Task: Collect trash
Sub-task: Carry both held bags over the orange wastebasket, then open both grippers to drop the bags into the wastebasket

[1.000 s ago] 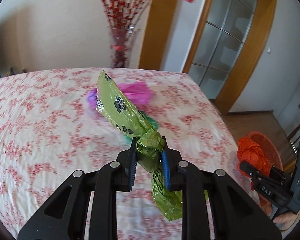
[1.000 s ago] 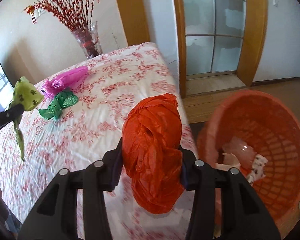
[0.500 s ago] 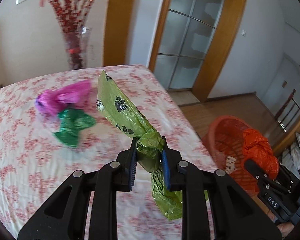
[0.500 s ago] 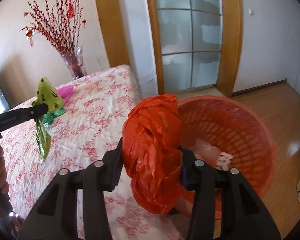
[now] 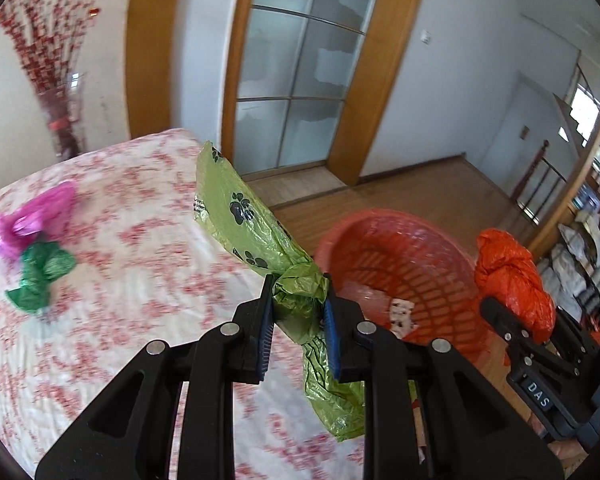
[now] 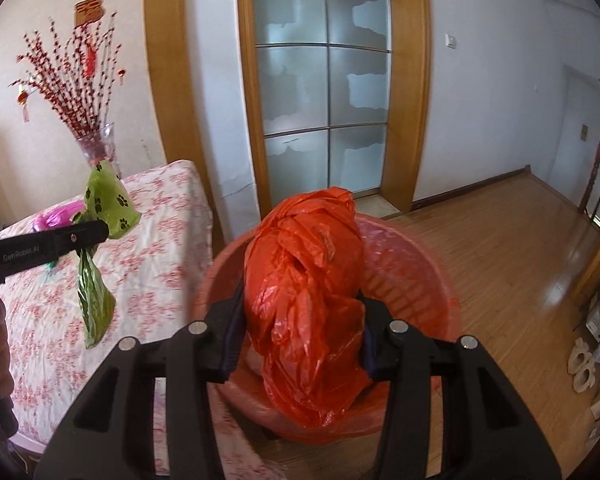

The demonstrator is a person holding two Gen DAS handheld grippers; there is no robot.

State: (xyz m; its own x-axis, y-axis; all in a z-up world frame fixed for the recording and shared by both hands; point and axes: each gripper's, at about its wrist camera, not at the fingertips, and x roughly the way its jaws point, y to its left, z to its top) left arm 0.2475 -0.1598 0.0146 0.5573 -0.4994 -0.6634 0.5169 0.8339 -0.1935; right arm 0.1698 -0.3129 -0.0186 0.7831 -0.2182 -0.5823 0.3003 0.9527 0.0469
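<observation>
My left gripper point(image 5: 298, 304) is shut on a green plastic bag with black paw prints point(image 5: 244, 220) and holds it above the table edge, beside the orange basket point(image 5: 396, 248). My right gripper point(image 6: 300, 320) is shut on a crumpled orange plastic bag point(image 6: 304, 280) and holds it over the orange basket point(image 6: 412, 280). The orange bag also shows in the left wrist view point(image 5: 508, 272). A pink bag point(image 5: 32, 216) and a dark green bag point(image 5: 40, 272) lie on the table. The basket holds some pale scraps point(image 5: 400, 312).
The table has a white cloth with a red flower print point(image 5: 120, 320). A glass vase with red twigs point(image 6: 96, 148) stands at its far edge. A glass door in a wooden frame point(image 6: 324, 80) is behind the basket. Wooden floor point(image 6: 520, 248) lies to the right.
Both grippers have swung right, away from the table, with their bags still held. The orange bag is now over the basket and the green bag is closer to it.
</observation>
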